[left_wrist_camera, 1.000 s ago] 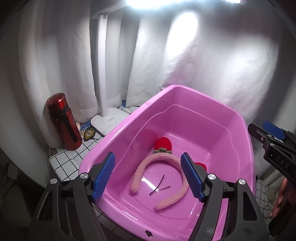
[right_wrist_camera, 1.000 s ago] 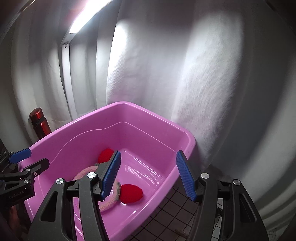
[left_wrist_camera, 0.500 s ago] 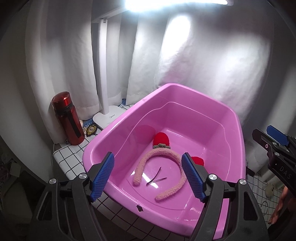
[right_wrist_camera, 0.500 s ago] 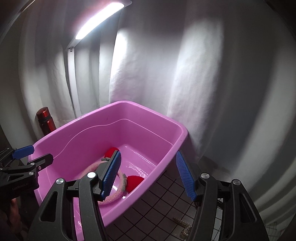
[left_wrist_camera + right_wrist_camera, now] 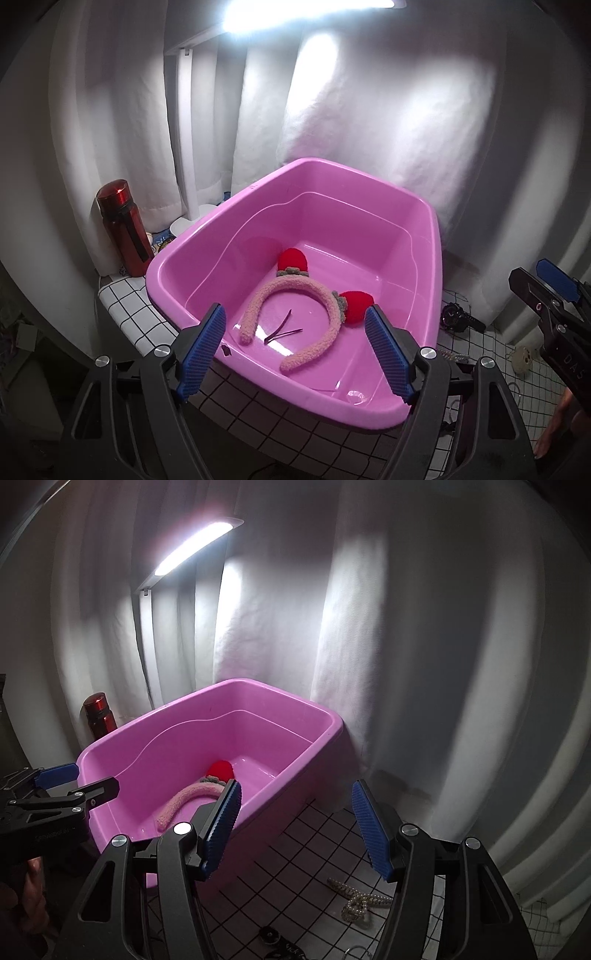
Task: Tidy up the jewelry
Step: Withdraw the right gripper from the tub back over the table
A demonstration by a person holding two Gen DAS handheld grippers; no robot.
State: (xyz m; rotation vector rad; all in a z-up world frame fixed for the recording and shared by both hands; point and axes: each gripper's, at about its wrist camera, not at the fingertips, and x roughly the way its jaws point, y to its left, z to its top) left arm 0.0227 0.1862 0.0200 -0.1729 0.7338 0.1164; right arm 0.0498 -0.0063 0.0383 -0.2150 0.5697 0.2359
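Pink plastic fills most of what we see: a tub (image 5: 417,236) on the white-tiled desk (image 5: 136,314), with curtains behind it. In the tub lies a fuzzy pink headband (image 5: 325,310) with two red pompoms, and inside its arch a thin dark hairpin (image 5: 282,330).

Our left claw (image 5: 295,350) hangs at the tub's near rim, apart from the headband, which shows between and beyond its blue pads. Its jaws stand released with nothing between them, and they have just been opening a little further.

Our right claw (image 5: 295,823) is also released and holds nothing. It sits off the tub's right side, its left pad before the tub wall and its right pad over bare tiles. From there we see only one end of the headband and one pompom over the rim.

On the desk just below the right claw lies a tangle of pearl beads (image 5: 356,904), apart from both pads. A dark watch (image 5: 456,315) lies right of the tub. Left of the tub stand a red bottle (image 5: 123,229) and a white lamp (image 5: 184,147).
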